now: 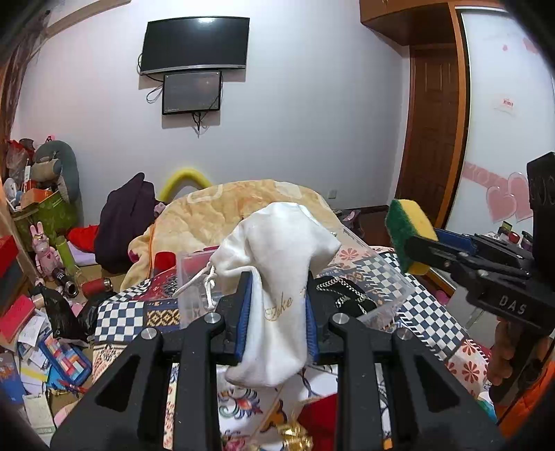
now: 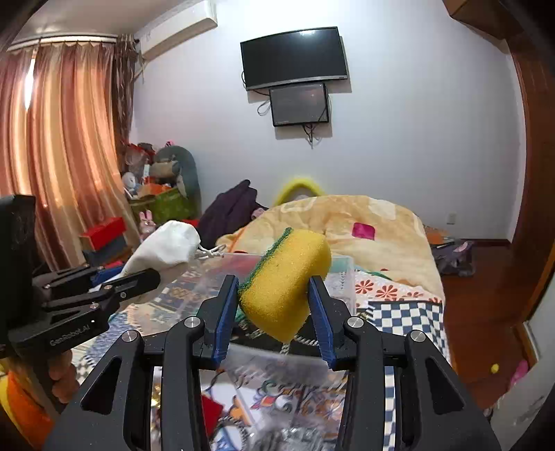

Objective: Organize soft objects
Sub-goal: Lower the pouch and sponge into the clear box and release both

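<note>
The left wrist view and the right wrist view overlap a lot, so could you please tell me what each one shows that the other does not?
Only the left wrist view shows the gold lettering on the white pouch and the papers littering the floor.

Only the right wrist view shows the curtains and the air conditioner.

Both show the left gripper shut on the pouch, the right gripper shut on the yellow sponge, the clear plastic box, the bed's blanket and the wall television.
</note>
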`<state>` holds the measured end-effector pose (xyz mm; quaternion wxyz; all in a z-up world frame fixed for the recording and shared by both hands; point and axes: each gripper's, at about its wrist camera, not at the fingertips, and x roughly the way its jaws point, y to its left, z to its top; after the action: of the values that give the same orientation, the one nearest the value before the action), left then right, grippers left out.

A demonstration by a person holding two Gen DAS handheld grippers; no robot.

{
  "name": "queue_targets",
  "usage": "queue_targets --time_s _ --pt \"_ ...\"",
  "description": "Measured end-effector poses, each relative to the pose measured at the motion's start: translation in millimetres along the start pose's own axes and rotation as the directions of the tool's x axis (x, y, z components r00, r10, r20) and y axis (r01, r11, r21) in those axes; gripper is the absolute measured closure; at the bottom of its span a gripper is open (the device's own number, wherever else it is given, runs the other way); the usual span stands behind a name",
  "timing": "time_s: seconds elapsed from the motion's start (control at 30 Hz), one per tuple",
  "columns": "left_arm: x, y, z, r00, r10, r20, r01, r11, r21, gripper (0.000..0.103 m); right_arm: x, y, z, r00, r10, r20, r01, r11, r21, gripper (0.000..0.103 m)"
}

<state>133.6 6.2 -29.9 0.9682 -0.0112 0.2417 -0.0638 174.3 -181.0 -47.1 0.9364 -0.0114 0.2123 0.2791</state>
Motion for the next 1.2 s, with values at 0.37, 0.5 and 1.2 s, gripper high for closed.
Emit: queue_targets --time_s 0.37,0.5,1.2 --pt "64.3 -10.3 -7.6 0.991 0.001 -0.137 0.001 1.0 0.015 0.077 41.0 -11.9 -17.2 0.993 -0.03 -0.117 0.034 0.999 0.032 0.065" --pt "79.1 -10.0 -11.1 0.984 -0.014 -0.177 0.016 1.0 0.009 0.077 54.6 -15.3 -23.8 0.986 -0.051 -0.16 0.056 0.998 0.03 0.065" --pt "39.9 -6.4 -8.5 0.995 0.009 -0.098 -0.008 1.0 0.012 0.048 15.9 -17.2 -13.7 0.994 -0.053 -0.093 0.055 0.998 0.013 0.044"
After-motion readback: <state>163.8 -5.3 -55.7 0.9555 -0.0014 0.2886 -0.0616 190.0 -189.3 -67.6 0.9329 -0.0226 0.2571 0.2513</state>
